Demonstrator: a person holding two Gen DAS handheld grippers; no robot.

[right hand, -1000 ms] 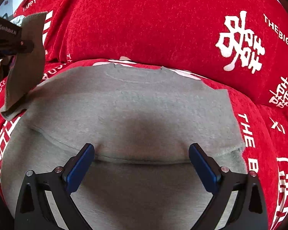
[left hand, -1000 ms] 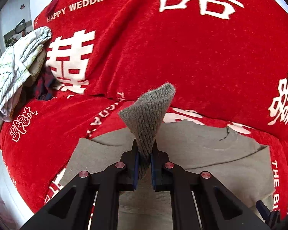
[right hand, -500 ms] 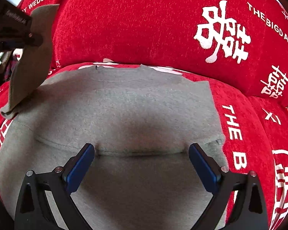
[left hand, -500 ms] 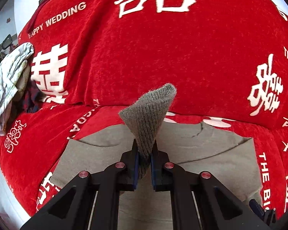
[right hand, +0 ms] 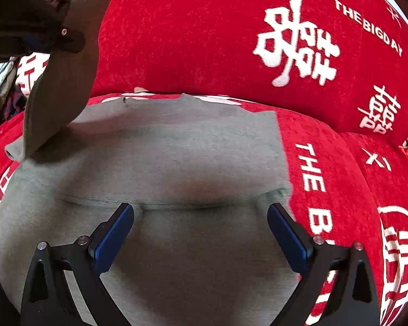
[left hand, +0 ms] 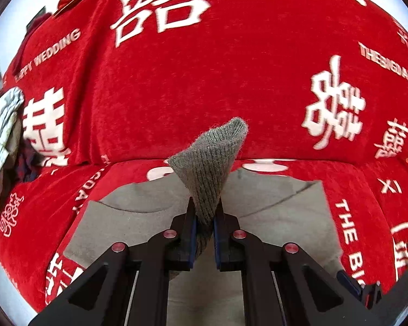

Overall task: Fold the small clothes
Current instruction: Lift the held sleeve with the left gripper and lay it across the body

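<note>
The left gripper (left hand: 204,233), black-framed with blue pads, has its jaws clamped together on the ribbed cuff (left hand: 212,160) of a grey knitted sweater (right hand: 176,149). The cuff stands up above the jaws in a cone, and its rounded end tilts toward the right.

In the right wrist view, the sleeve (right hand: 59,89) hangs from the left gripper (right hand: 65,31) at upper left and runs down to meet the body of the garment at its left shoulder. The rest of the sweater lies flat on the seat of a sofa draped in a red plush cover printed with white characters and English lettering (right hand: 204,32). The neckline lies toward the backrest. On the right side a layer of the garment lies folded over the body, with a straight outer edge.

The right gripper (right hand: 201,231), of the same build, is low over the middle of the sweater with its jaws wide apart and nothing between them. A horizontal crease runs across the fabric just beyond its pads (right hand: 114,231).

A bundle of white patterned cloth (left hand: 0,135) lies at the far left end of the sofa, well apart from the sweater.
</note>
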